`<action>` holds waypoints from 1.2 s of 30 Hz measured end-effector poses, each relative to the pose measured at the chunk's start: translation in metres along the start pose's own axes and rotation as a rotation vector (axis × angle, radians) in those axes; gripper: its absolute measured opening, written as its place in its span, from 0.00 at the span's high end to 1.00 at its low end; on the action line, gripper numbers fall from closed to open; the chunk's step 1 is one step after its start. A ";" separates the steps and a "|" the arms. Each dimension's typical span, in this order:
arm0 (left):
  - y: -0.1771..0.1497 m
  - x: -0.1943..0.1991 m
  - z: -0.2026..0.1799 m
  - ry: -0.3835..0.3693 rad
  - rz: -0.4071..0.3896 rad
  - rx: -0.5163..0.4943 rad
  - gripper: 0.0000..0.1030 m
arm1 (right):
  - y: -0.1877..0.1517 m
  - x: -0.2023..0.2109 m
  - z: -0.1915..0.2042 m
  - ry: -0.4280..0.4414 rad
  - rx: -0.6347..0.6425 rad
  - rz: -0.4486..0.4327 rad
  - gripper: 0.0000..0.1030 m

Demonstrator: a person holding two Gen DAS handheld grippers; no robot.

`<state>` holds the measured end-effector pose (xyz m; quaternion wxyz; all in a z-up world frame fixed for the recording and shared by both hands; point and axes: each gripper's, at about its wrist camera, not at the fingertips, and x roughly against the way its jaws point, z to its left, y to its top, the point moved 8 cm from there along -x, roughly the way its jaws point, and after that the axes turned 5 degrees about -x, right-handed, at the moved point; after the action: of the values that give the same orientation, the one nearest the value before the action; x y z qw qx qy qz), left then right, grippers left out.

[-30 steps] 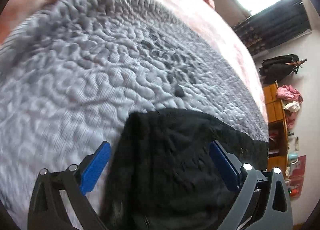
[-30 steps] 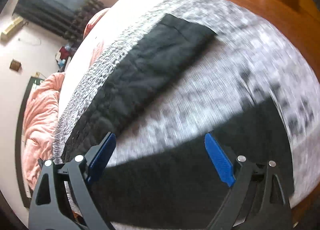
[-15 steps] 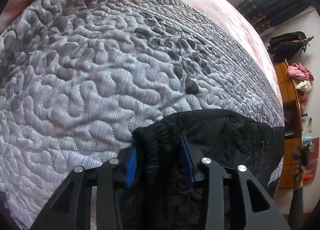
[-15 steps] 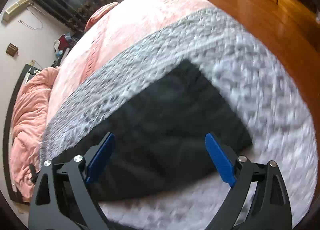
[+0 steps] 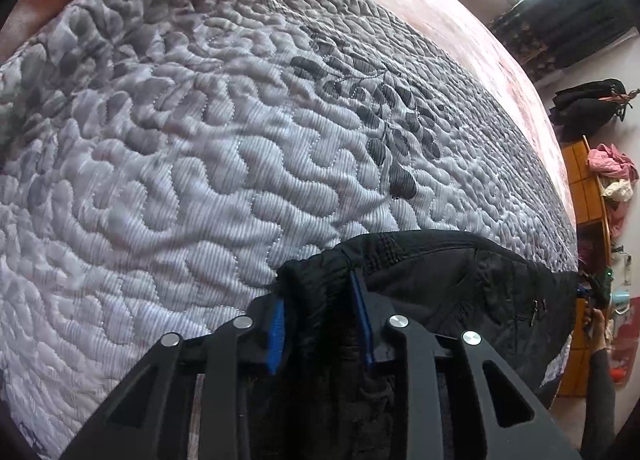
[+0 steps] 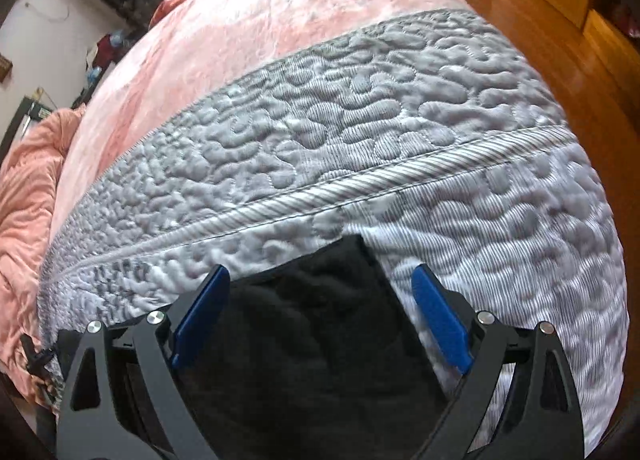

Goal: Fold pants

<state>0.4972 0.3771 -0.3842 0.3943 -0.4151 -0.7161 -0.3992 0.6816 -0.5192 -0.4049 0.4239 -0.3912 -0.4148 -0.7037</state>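
My left claw has just been closing and now pinches a bunched fold at the waistband of the black pants on the grey quilt. My right claw gapes wide over the leg hem at 6 o'clock, pads clear of fabric.

Home bedroom: bed with grey quilted cover over pink blanket, dark curtains at window, wooden floor, clothes heaped on wooden shelf.
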 end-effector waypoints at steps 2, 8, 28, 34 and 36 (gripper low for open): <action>0.000 0.001 -0.002 0.012 -0.014 0.000 0.73 | -0.002 -0.003 0.001 0.006 0.027 0.015 0.40; -0.002 0.012 -0.007 0.056 -0.078 0.005 0.79 | -0.012 0.039 0.002 0.067 0.030 -0.035 0.86; -0.047 0.167 -0.058 -0.101 -0.328 -0.042 0.88 | -0.101 0.288 -0.006 0.099 -0.043 -0.352 1.00; -0.081 0.182 -0.068 -0.075 -0.319 -0.126 0.88 | -0.157 0.283 -0.025 0.131 -0.071 -0.256 0.96; -0.076 0.175 -0.063 -0.069 -0.300 -0.109 0.89 | -0.159 0.263 -0.024 0.146 -0.105 -0.204 0.75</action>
<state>0.3825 0.3436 -0.2224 0.2823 -0.3378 -0.7606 -0.4772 0.4426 -0.5655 -0.2162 0.3582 -0.3163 -0.3830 -0.7905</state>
